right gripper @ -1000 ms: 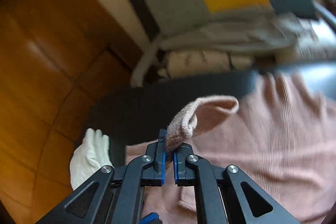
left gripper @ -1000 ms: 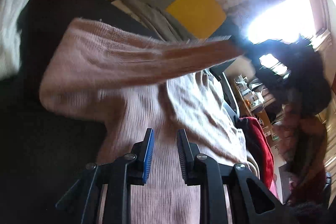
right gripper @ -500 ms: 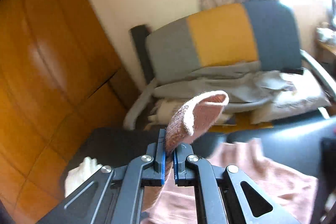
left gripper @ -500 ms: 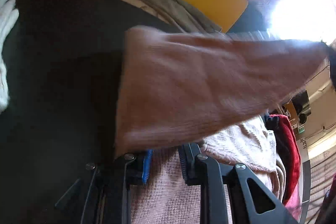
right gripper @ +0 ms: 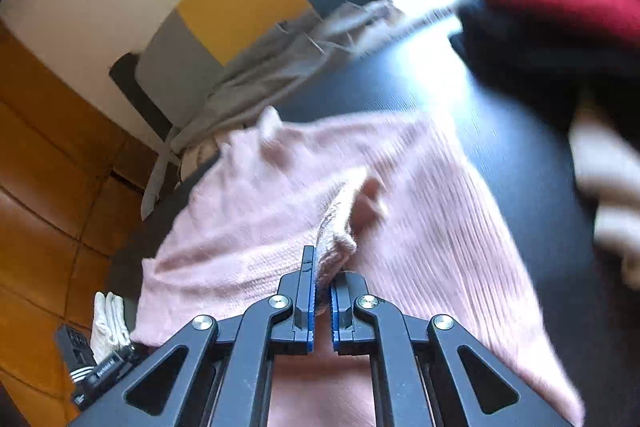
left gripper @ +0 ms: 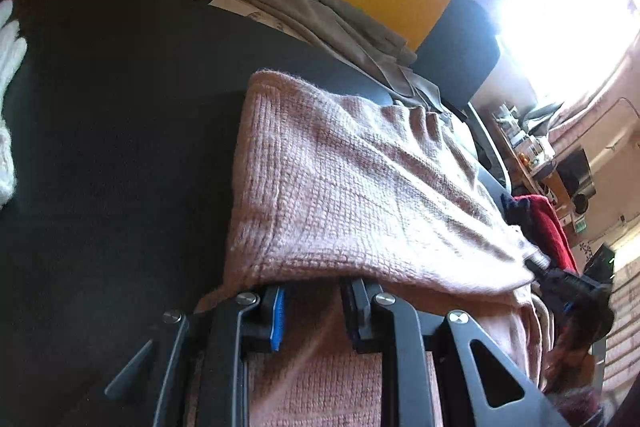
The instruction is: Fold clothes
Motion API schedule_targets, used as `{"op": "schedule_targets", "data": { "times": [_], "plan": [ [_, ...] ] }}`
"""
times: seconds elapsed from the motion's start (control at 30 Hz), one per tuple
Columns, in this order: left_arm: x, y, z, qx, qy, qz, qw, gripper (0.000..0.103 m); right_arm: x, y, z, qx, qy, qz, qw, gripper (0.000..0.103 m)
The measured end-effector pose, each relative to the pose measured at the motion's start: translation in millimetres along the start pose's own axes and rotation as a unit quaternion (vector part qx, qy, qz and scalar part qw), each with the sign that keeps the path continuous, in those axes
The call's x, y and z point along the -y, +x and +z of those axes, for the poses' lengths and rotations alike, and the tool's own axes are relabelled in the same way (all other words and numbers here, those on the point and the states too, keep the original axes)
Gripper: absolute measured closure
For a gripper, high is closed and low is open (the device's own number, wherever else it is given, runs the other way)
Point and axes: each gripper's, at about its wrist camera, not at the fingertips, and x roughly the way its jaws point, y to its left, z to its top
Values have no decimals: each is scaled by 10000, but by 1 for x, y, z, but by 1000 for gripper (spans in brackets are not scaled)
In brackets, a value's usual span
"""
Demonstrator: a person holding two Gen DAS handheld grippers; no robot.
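On black tabletop (left gripper: 120, 131), my right gripper (right gripper: 322, 301) pinches pink sweater (right gripper: 420, 195) cuff; my left gripper (left gripper: 314, 307) gapes, sleeve draped over it.

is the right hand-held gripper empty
No, the right hand-held gripper is shut on the cuff of the pink sweater, with knit bunched between its blue pads.

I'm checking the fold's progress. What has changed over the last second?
The right gripper, shut on the sleeve cuff, has carried the sleeve across the pink sweater, which now drapes over the left gripper. The left gripper stayed open and in place; the black table is unchanged.
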Motion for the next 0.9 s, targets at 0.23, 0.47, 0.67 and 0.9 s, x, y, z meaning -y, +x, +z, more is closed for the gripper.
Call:
{"op": "schedule_targets", "data": {
  "times": [0.23,0.47,0.67,0.9],
  "plan": [
    [10,3,2,21,4,-109,9999,81,35,4,-15,186,994,966,9902,58],
    [18,-7,-13,10,446,133,9989,81,1,21,7,174,557,351,9977,96],
    [25,-4,-26,-85,938,457,9945,81,-45,-26,37,960,-571,-230,9935,97],
    [26,-7,-30,-149,1013,428,9938,81,-13,-10,33,634,-408,-723,9945,96]
  ]
}}
